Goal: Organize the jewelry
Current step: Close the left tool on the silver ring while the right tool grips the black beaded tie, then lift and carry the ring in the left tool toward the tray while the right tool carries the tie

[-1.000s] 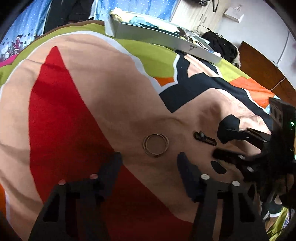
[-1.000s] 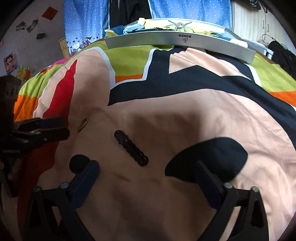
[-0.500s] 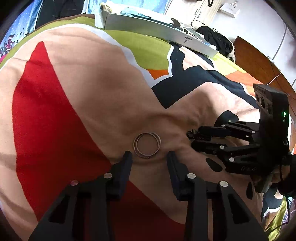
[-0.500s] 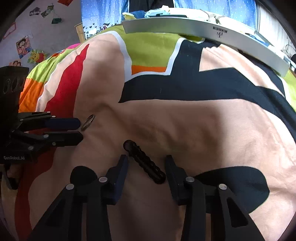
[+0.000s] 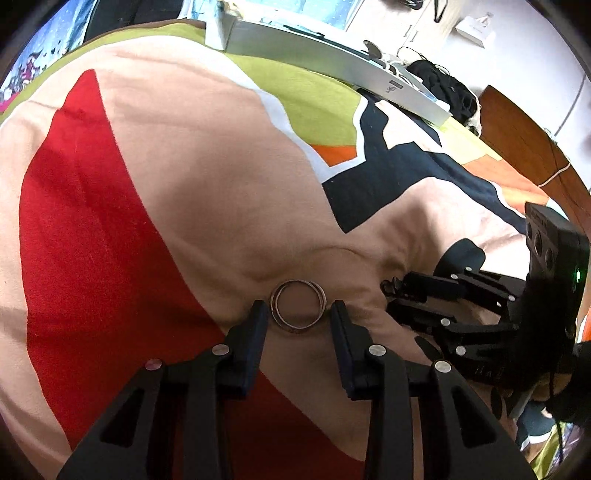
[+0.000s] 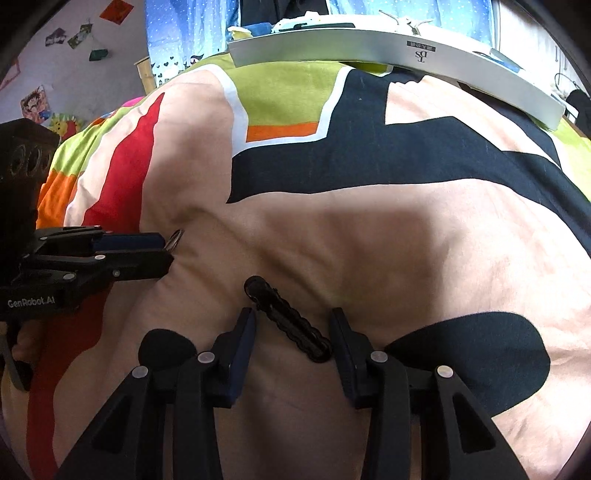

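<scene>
Two thin metal rings [image 5: 298, 308], overlapping, lie on the patterned bedspread [image 5: 184, 177]. My left gripper [image 5: 298, 314] points down at them; its jaws are closing with the rings between the fingertips, and a sliver of gap shows on each side. In the right wrist view the rings [image 6: 176, 236] peek out at the left gripper's [image 6: 168, 251] tips. A black wavy hair clip [image 6: 284, 321] lies slantwise between the pads of my right gripper [image 6: 291, 325], which touch both of its ends. The left wrist view shows that gripper [image 5: 391, 299] with the clip's end [image 5: 391, 286] at its tips.
A long grey box [image 6: 388, 48] with small items on top lies across the far side of the bed. Dark clothing [image 5: 450, 92] and a wooden headboard [image 5: 517, 140] sit at the far right. Blue curtains [image 6: 184, 22] hang behind.
Both grippers narrowed and came down onto the bedspread. The left now brackets the rings; the right went from wide open to closed around the hair clip.
</scene>
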`<state>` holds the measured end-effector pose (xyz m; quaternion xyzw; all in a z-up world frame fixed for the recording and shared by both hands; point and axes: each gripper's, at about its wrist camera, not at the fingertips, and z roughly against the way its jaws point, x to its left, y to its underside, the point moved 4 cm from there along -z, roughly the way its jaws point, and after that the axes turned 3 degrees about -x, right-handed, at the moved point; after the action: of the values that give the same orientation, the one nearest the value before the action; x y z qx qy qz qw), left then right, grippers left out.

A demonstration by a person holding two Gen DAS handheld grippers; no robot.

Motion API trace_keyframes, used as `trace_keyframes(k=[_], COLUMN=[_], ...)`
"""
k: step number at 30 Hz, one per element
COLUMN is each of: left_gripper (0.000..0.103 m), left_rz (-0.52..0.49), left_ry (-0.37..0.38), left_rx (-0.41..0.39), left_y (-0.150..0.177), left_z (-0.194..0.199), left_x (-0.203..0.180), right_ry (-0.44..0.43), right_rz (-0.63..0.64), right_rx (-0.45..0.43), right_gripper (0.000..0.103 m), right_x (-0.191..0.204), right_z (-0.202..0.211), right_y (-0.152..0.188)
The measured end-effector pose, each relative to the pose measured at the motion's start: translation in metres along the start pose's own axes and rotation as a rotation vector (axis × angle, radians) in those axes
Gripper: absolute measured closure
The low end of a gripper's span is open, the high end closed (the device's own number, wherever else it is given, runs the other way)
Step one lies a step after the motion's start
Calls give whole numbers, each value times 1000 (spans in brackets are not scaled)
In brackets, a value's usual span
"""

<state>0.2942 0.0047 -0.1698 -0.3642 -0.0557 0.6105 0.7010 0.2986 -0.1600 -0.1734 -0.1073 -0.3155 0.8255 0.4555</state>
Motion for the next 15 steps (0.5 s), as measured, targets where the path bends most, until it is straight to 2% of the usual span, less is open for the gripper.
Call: trace_keyframes(k=[1,4,5,6,9,10,15], left_gripper=[78,79,82,102,103,103,103], left_rz=[5,8,6,3,-18,-21,-35], left_ry=[-8,-13,-15,-8,-25,-33,-58], left_rx=[0,-3,-5,-6,-1,-7,-43], left_y=[-1,0,0,1,4,5,10], left_z=[-1,1,2,3,5,6,16], left_x=[1,1,0,-1,-5,-6,-11], right_ry=[8,28,28,27,21,22,27], right_rz=[4,17,17,17,34,42,27], right_rx=[0,0,0,-2,-3,-5,-24], right_gripper=[64,65,69,75,89,91,91], right_x=[1,4,6,7,15,18,22], right_z=[0,-1,-1,-1,0,0,6], right_y=[0,0,0,0,0,0,1])
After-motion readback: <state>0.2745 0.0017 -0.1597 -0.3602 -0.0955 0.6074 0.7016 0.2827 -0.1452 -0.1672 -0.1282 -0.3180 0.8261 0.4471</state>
